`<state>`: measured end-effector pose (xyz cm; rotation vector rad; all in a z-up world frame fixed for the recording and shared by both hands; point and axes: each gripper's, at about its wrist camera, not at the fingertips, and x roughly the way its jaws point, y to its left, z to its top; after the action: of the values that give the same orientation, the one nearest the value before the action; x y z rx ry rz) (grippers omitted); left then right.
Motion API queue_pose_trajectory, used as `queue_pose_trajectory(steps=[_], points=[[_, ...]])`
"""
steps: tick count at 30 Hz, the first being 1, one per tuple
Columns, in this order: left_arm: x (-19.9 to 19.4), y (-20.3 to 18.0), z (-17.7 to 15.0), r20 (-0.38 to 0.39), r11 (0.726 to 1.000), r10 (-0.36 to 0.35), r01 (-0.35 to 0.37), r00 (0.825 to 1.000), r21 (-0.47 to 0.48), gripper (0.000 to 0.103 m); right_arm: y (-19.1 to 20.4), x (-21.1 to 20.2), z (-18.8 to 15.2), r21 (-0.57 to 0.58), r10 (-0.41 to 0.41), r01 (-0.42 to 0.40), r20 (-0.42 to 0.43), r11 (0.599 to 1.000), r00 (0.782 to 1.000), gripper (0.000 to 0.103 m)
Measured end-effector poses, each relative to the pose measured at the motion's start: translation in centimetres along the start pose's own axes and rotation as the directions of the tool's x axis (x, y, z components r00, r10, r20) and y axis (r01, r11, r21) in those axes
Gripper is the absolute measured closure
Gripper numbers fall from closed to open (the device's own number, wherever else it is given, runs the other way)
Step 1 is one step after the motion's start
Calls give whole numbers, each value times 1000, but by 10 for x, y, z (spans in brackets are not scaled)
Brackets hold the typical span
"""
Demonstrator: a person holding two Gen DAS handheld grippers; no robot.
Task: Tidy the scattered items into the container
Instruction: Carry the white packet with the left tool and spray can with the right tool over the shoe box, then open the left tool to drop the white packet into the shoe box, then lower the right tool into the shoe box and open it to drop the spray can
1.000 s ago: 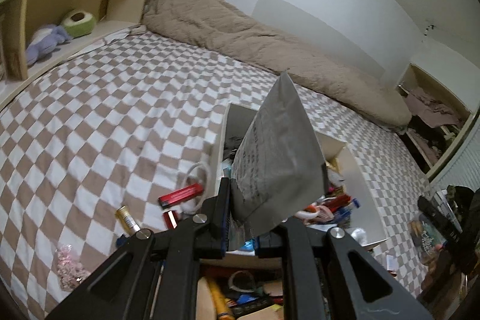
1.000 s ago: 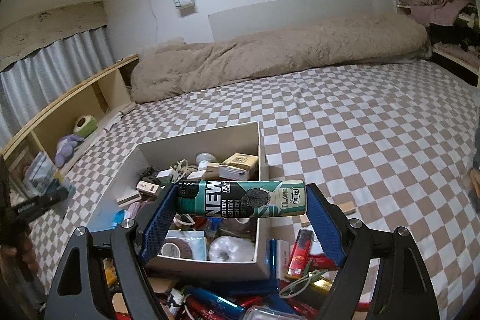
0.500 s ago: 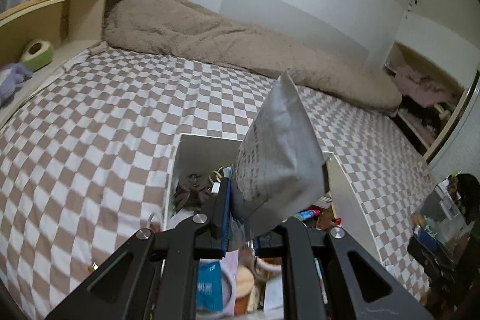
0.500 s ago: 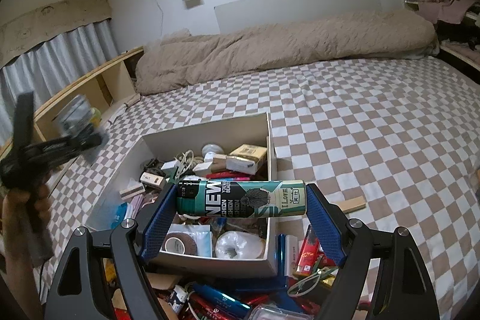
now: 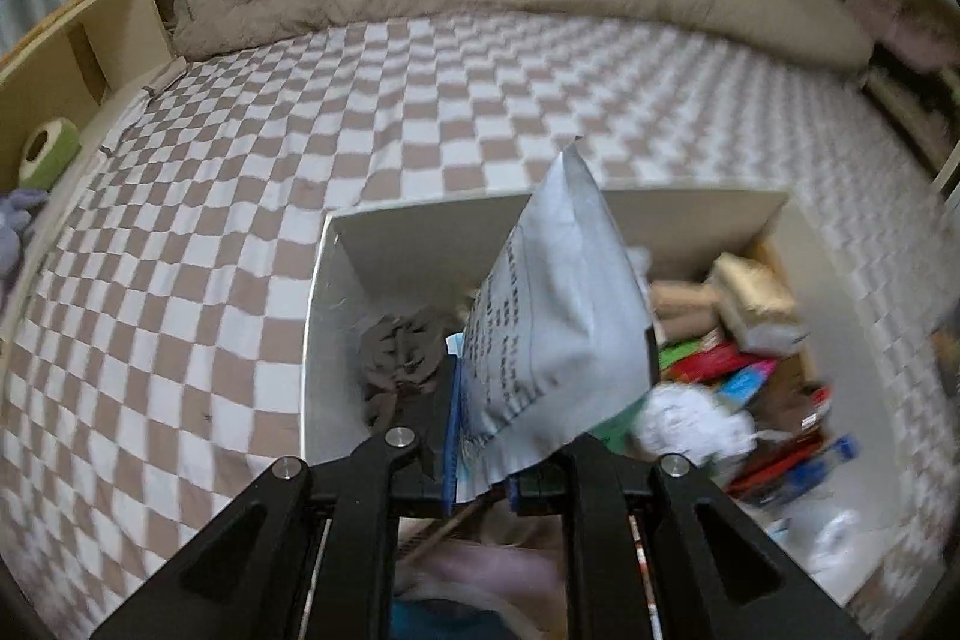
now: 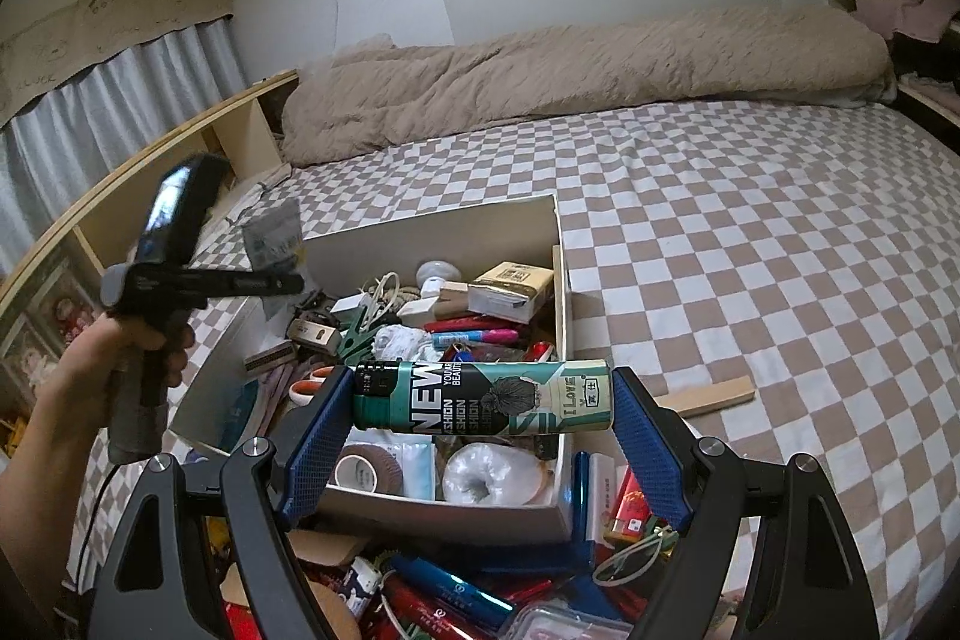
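Note:
A white cardboard box (image 6: 555,244) (image 5: 336,280) full of small items sits on the checkered bed. My left gripper (image 5: 477,466) is shut on a grey foil pouch (image 5: 558,328) and hangs over the box's left end; the right wrist view shows that gripper (image 6: 294,283) held by a hand (image 6: 129,346), the pouch (image 6: 273,235) sticking up. My right gripper (image 6: 483,400) is shut on a teal can (image 6: 480,397), lying crosswise between the blue pads (image 6: 639,436), above the box's near wall.
Loose pens, tubes, a lighter and packets (image 6: 456,592) lie in front of the box. A wooden stick (image 6: 708,394) lies to its right. A beige duvet (image 6: 570,70) runs along the bed's far side, wooden shelving (image 6: 150,172) along the left.
My left gripper has swung with the pouch from beside the box to above its left end and tipped downward. The right gripper and can have stayed put.

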<state>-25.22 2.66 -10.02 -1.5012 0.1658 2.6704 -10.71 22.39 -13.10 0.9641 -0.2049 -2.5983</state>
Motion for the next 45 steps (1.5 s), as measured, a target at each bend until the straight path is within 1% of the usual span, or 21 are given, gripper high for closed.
queue_pose_trajectory(steps=[1,4,5,6,8,14,17,19,20,21,23,25,28,32,34,37,40,42,45], points=[[5,-2,-3,-22,1000,13,-13,1000,17,91,0,0,0,2,2,-2,-2,1000,1000,19],[15,-4,-12,-69,999,5,-1,998,49,89,-2,2,0,9,5,-5,-8,1000,1000,19],[16,-4,-15,-68,999,3,1,998,54,79,-2,3,0,12,5,-5,-11,1000,1000,19],[15,-3,-18,-62,999,-2,5,998,53,58,-3,3,-1,15,5,-5,-14,1000,1000,19],[11,0,-24,-46,999,-22,23,999,30,34,-3,4,-1,20,6,-5,-17,1000,1000,19],[1,11,-46,-8,995,-86,85,996,-45,33,-2,7,-2,29,10,-10,-28,1000,1000,19],[-4,13,-58,11,993,-102,103,995,-60,33,-1,11,-3,35,15,-13,-37,999,999,19],[-6,13,-61,22,991,-115,116,993,-63,32,0,13,-2,44,27,-26,-42,999,999,19],[-8,13,-62,35,990,-121,124,992,-68,31,1,15,-1,49,37,-35,-45,998,998,19],[-10,13,-63,50,989,-127,130,991,-75,25,2,17,1,52,45,-42,-47,998,998,19],[-13,16,-63,82,986,-133,140,988,-89,20,6,20,6,46,49,-46,-47,998,998,19],[-13,17,-64,101,985,-136,146,986,-94,20,9,24,13,41,49,-47,-46,998,998,19],[-12,18,-65,99,983,-152,160,984,-88,19,16,37,28,38,47,-45,-54,998,997,19],[-14,19,-64,116,983,-147,158,982,-89,19,25,63,47,75,90,-83,-100,994,991,19],[-15,19,-63,123,984,-144,155,982,-90,19,32,77,55,81,96,-87,-128,993,987,19],[-16,19,-61,129,982,-151,163,980,-92,19,45,102,66,99,122,-105,-186,990,975,19],[-18,18,-60,142,983,-148,161,979,-88,19,56,128,72,93,120,-99,-251,991,961,19],[-19,18,-60,143,983,-152,165,978,-82,19,63,148,75,97,123,-98,-302,991,946,19],[-20,19,-60,147,985,-143,155,979,-75,19,69,174,75,136,137,-93,-366,986,921,19]])
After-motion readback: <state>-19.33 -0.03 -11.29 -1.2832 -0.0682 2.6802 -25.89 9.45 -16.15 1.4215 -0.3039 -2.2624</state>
